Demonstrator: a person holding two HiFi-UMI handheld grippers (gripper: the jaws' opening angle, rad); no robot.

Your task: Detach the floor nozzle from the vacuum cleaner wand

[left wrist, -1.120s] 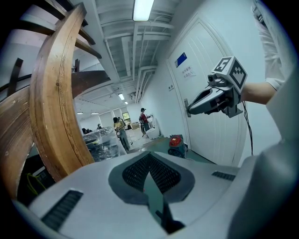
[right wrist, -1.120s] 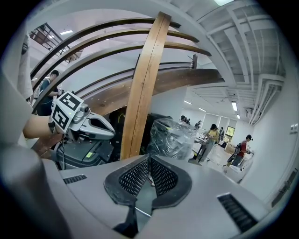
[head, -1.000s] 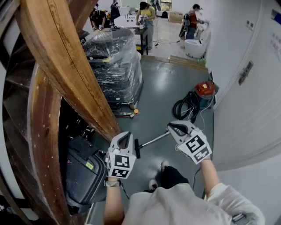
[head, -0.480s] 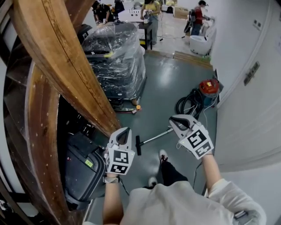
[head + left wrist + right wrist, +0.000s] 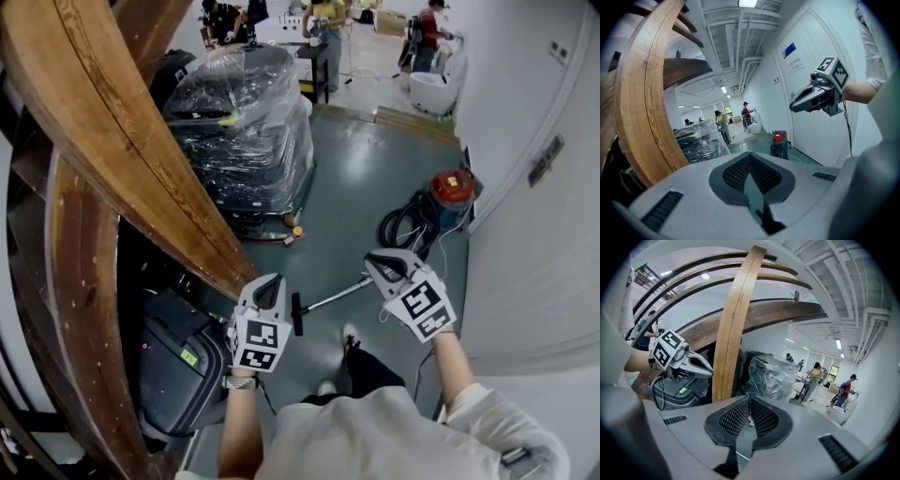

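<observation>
Grey-green painted floor [image 5: 366, 178] runs down a corridor between a white wall [image 5: 534, 272] on the right and curved wooden beams [image 5: 112, 141] on the left. On that floor, low in the head view, lies the vacuum cleaner wand [image 5: 336, 293], a thin silvery tube set at a slant. The black floor nozzle [image 5: 296, 314] is attached at its lower left end.

In the picture the nozzle shows just right of the left gripper [image 5: 270, 284], and the wand's upper end disappears behind the right gripper [image 5: 377, 265]. Both grippers appear to hang above the floor, touching neither part.

The left gripper's fingers are pressed together with nothing between them, as its own view shows. The right gripper's fingers likewise meet tip to tip and are empty. The two grippers point forward and a little down, side by side and well apart.

The person's shoe [image 5: 350, 335] stands just below the wand. Beyond the right gripper a coiled black hose [image 5: 403, 225] lies beside the red vacuum canister [image 5: 451, 190], near the wall. Left of the open floor stands a pallet load wrapped in clear film [image 5: 244, 131]. Under the beams sits a dark machine case [image 5: 178, 361] with a yellow-green label. Far down the room several people [image 5: 325, 14] stand at tables.
</observation>
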